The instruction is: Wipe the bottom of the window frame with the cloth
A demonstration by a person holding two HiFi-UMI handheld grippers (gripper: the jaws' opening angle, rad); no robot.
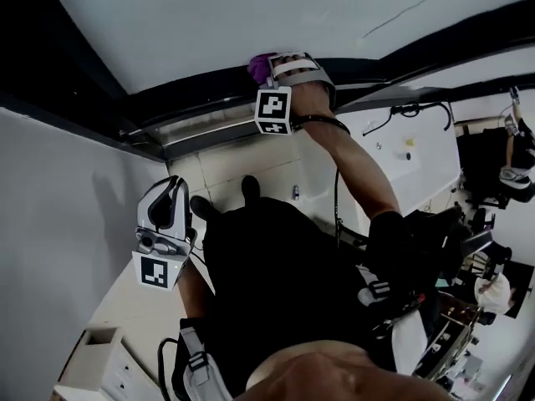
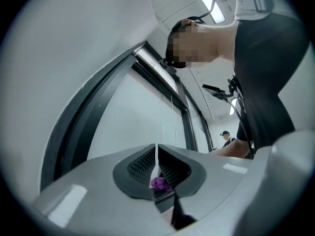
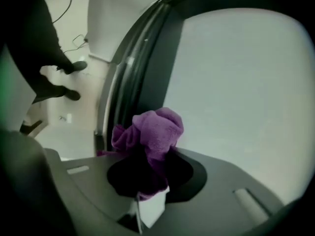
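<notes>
Window frame (image 1: 201,86), purple cloth (image 1: 261,67) alongside

R hand-held gripper (image 1: 271,65) high, L (image 1: 170,200) low

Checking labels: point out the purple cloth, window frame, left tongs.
purple cloth (image 3: 152,129), right gripper view, its bunched top.
window frame (image 3: 157,58), right gripper view, dark bar beside the pane.
left tongs (image 2: 156,150), left gripper view, midway between the fingertips.

Lab-like workroom: dark window frame (image 1: 209,86), wall cables (image 1: 415,109), cluttered equipment (image 1: 489,161).
</notes>
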